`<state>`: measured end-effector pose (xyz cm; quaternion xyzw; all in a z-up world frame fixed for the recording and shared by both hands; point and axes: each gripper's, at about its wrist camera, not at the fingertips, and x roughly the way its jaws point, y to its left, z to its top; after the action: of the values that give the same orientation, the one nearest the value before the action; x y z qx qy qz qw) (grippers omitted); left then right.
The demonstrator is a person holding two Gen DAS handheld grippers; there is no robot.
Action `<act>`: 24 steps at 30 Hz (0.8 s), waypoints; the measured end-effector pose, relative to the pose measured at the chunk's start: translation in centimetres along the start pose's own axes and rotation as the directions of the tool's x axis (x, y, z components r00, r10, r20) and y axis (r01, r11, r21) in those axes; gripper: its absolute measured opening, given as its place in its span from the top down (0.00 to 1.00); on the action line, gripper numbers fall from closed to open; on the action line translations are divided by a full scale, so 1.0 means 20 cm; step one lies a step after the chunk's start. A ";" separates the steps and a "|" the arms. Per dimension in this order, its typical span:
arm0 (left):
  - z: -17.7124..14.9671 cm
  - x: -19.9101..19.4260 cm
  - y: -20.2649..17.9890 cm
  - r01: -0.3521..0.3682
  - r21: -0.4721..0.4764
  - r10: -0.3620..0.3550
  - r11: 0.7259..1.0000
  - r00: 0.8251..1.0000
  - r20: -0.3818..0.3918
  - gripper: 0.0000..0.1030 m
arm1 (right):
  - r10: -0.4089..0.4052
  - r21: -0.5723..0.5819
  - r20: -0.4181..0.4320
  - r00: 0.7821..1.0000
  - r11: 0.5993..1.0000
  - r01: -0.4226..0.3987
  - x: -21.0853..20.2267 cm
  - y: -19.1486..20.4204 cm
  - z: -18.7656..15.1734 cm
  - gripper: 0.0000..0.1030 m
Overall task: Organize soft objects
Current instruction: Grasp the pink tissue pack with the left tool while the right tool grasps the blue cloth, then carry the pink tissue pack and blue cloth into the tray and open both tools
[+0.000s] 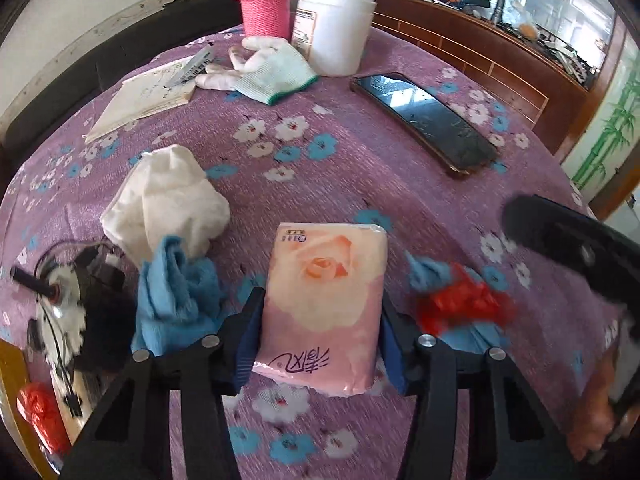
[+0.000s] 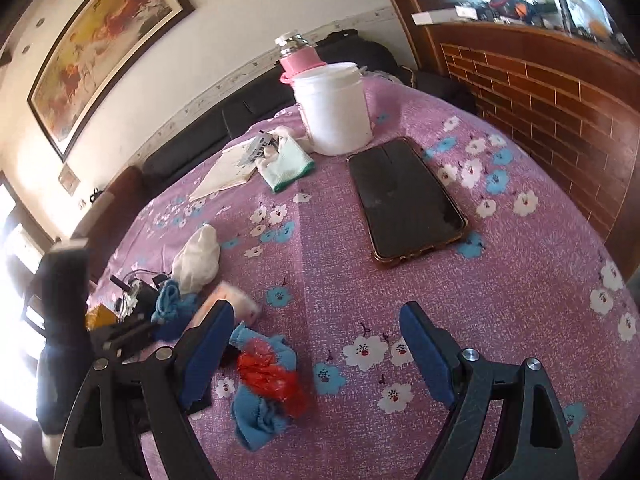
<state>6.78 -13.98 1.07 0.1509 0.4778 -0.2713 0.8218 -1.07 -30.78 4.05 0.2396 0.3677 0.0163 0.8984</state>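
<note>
Pink and printed with a rose, the tissue pack point(image 1: 322, 308) sits clamped between the jaws of the left gripper point(image 1: 320, 340), resting on the purple flowered cloth of the counter point(image 1: 360, 160). The right gripper point(image 2: 316, 344) hangs above the cloth with its jaws spread wide and nothing between them. Just beside its left finger lies a blue sock point(image 2: 260, 408) with a red plastic scrap point(image 2: 272, 376) on top. A second blue sock point(image 1: 176, 288) lies left of the pack, touching a crumpled white cloth point(image 1: 168, 200) behind it. Farther off are a dark phone point(image 1: 424, 120), a white knit glove point(image 1: 268, 68), a notepad point(image 1: 140, 96), a white tub point(image 1: 336, 28) and a pink bottle point(image 1: 264, 4).
</note>
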 end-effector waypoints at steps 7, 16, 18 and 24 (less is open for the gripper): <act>-0.29 -0.23 -0.02 0.017 -0.028 -0.017 0.999 1.000 0.014 0.51 | 0.028 -0.059 -0.114 0.993 0.998 -0.035 0.09 0.06 -0.04 0.15; -0.56 -0.43 0.04 0.044 -0.162 -0.031 0.986 0.997 0.077 0.51 | -0.049 -0.226 -0.147 0.988 0.974 0.014 0.15 0.19 -0.13 0.46; -0.60 -0.47 0.06 0.045 -0.190 -0.027 0.981 0.995 0.094 0.51 | -0.067 -0.249 -0.139 0.988 0.968 0.030 0.15 0.21 -0.14 0.61; -0.77 -0.70 0.20 0.060 -0.301 -0.006 0.952 0.984 0.177 0.51 | -0.089 -0.272 -0.101 0.991 0.961 0.058 0.13 0.23 -0.15 0.64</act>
<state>-7.28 1.29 5.42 -0.0101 0.4427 -0.2201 0.8692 -0.39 -24.97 2.54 0.1005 0.4208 0.0460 0.9004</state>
